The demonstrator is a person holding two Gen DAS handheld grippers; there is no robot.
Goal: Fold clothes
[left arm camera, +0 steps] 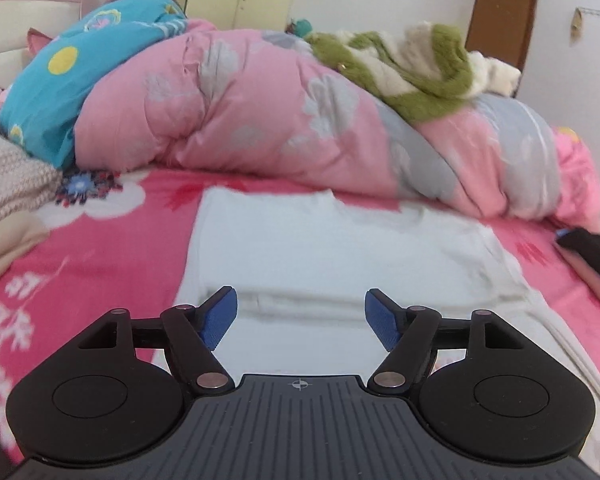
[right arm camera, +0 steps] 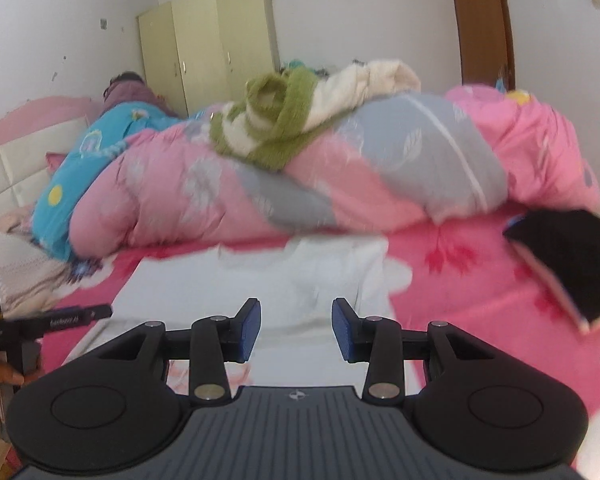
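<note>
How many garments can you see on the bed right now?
3: a white garment flat before both open grippers, a green-and-cream sweater atop the pink duvet, a beige knit at left. More may be hidden.

The right gripper point(right arm camera: 296, 328) hangs above the white garment point(right arm camera: 260, 280), blue pads point(right arm camera: 249, 330) parted and gripping nothing. The garment lies flat on the pink bedsheet point(right arm camera: 460, 280), its far edge near the pink quilt point(right arm camera: 260, 196). A green-and-white sweater point(right arm camera: 300, 120) rests on the quilt; a black object point(right arm camera: 568, 260) lies toward the bed's right edge.
</note>
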